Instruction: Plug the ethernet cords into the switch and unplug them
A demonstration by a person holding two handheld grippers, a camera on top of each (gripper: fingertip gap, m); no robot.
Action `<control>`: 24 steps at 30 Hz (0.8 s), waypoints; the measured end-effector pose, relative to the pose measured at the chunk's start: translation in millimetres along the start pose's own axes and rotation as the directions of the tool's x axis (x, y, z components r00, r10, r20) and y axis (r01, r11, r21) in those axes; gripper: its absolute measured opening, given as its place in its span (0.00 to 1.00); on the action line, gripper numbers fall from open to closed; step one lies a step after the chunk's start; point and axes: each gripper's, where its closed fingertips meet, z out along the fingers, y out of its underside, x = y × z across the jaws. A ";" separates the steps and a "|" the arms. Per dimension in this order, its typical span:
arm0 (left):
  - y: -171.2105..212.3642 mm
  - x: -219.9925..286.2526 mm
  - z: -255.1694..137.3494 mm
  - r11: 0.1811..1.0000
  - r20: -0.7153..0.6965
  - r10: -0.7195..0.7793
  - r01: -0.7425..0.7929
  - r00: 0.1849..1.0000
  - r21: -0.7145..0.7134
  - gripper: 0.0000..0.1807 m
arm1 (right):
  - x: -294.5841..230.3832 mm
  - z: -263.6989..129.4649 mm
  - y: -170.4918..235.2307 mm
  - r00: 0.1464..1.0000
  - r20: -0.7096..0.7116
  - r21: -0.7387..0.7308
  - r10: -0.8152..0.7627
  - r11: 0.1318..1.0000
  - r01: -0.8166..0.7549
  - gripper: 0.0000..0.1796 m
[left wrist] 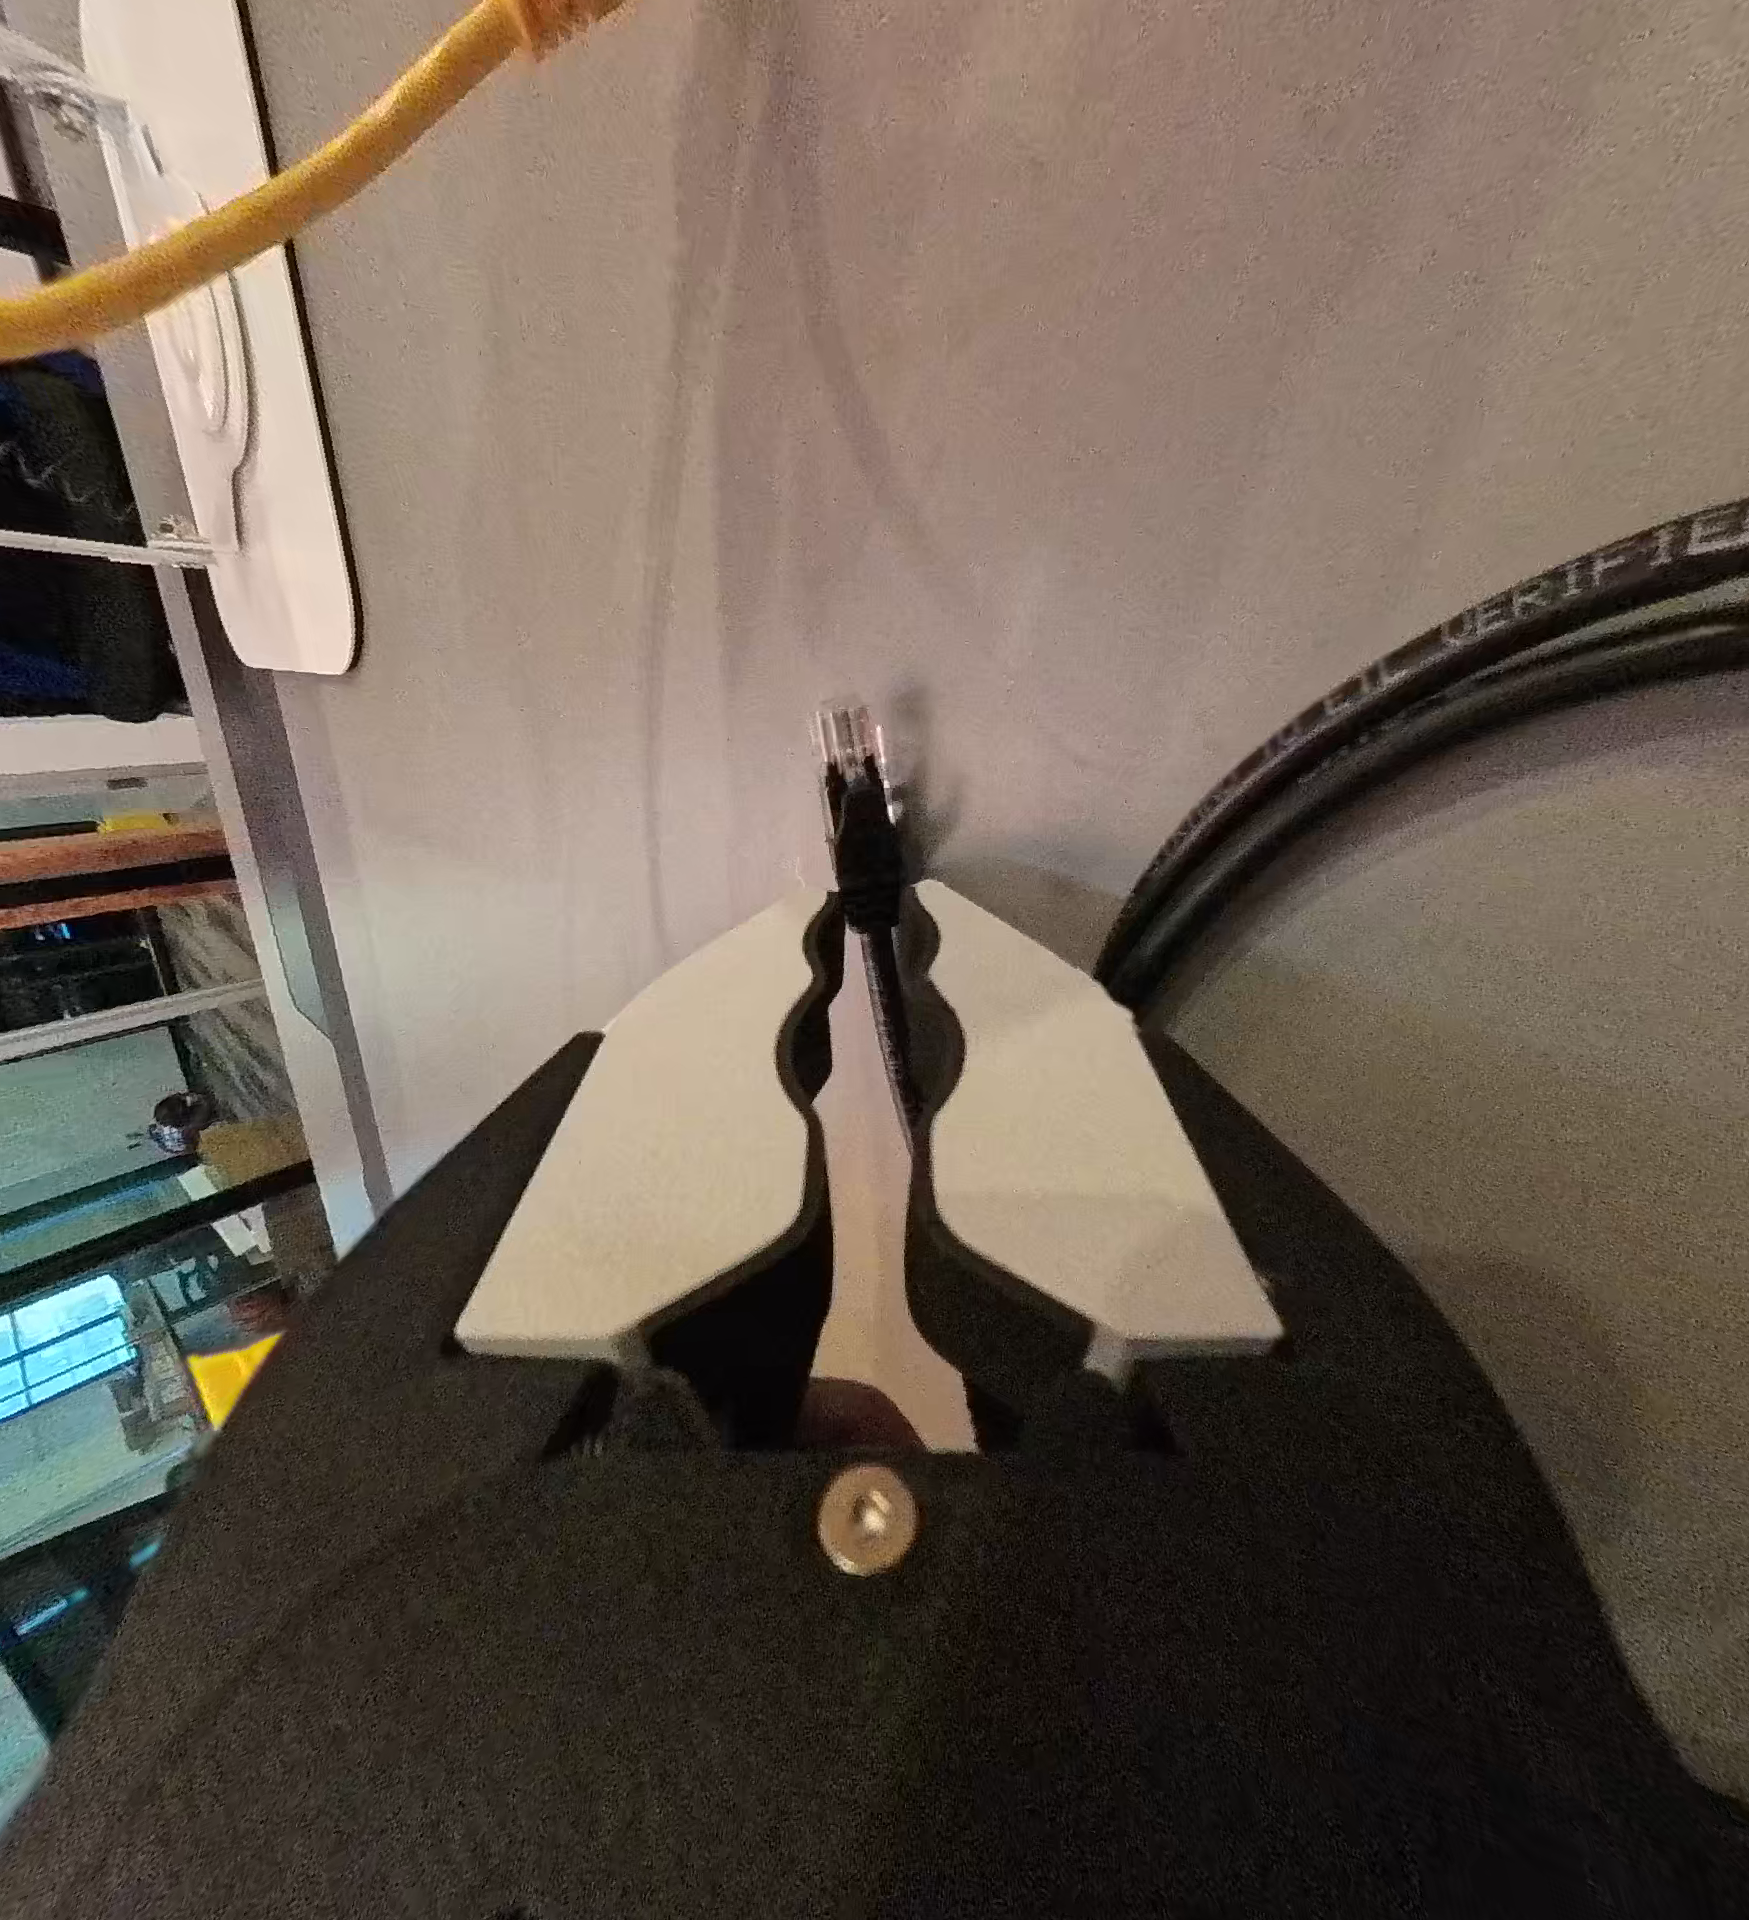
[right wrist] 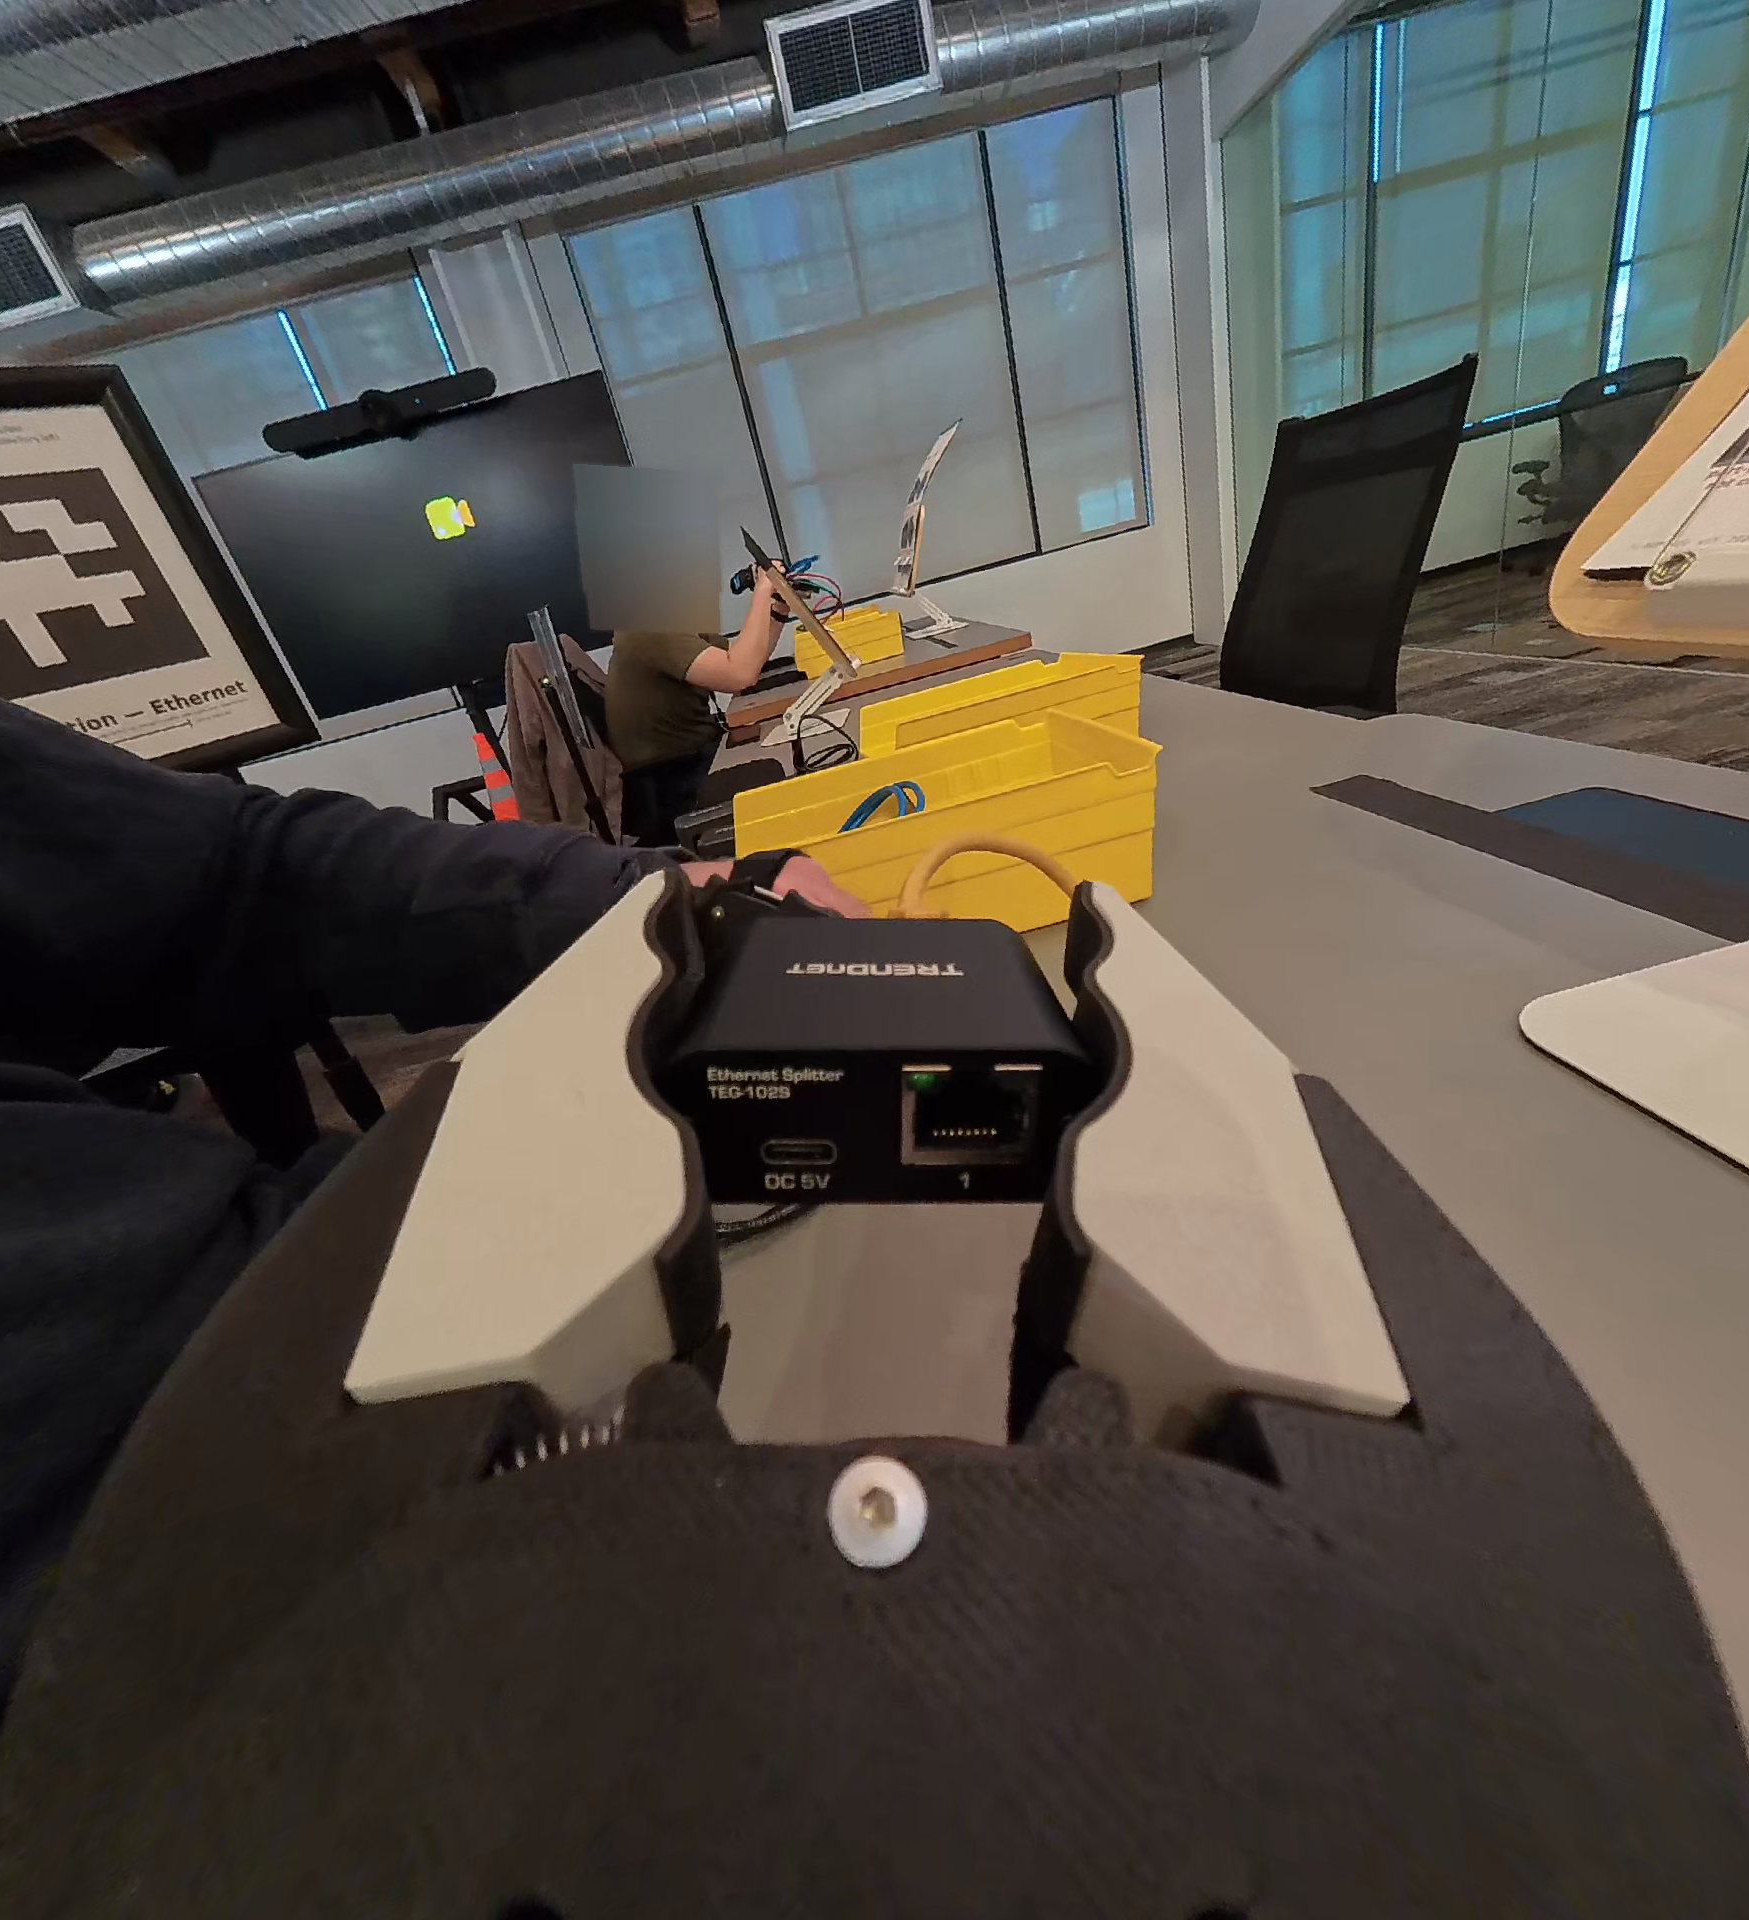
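In the left wrist view my left gripper [left wrist: 868, 902] is shut on a black ethernet cord [left wrist: 868, 873] just behind its clear plug [left wrist: 847, 736], which points away over the grey table [left wrist: 1109, 416]. The cord loops back at the right [left wrist: 1472, 665]. A yellow ethernet cord [left wrist: 257, 218] crosses the upper left. In the right wrist view my right gripper [right wrist: 875, 920] is shut on a small black switch [right wrist: 875, 1039] and holds it by its sides. Its near face shows an empty port [right wrist: 969, 1117] with a green light. A yellow cord [right wrist: 984, 857] enters its far side.
Yellow bins [right wrist: 953, 821] stand on the grey table [right wrist: 1421, 1039] behind the switch. A white stand base [right wrist: 1701, 1049] sits at the right and shows in the left wrist view [left wrist: 257, 447]. A person's dark sleeve [right wrist: 226, 914] reaches in from the left. Another person sits far back.
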 end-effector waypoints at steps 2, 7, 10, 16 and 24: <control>-0.6 -3.4 3.5 1.000 -0.010 -0.016 0.016 1.000 0.003 0.05 | -0.3 0.2 -0.3 1.000 0.001 0.000 0.000 1.000 0.000 0.40; -1.6 -8.8 9.8 0.995 -0.092 -0.093 0.096 0.991 0.031 0.05 | -0.4 -1.0 -1.8 1.000 -0.001 0.004 0.000 1.000 0.000 0.40; -2.4 -10.6 12.3 0.986 -0.130 -0.152 0.160 0.980 0.050 0.05 | -0.1 -1.3 -1.4 1.000 -0.001 0.004 0.002 1.000 -0.002 0.40; -1.9 -11.5 15.0 0.963 -0.228 -0.257 0.268 0.939 0.022 0.06 | 0.9 -1.0 -0.3 1.000 0.000 0.005 0.006 1.000 -0.006 0.40; -3.0 -14.0 20.5 0.872 -0.375 -0.451 0.489 0.810 0.008 0.06 | 0.3 -0.1 -0.4 1.000 0.001 0.005 0.008 1.000 -0.008 0.40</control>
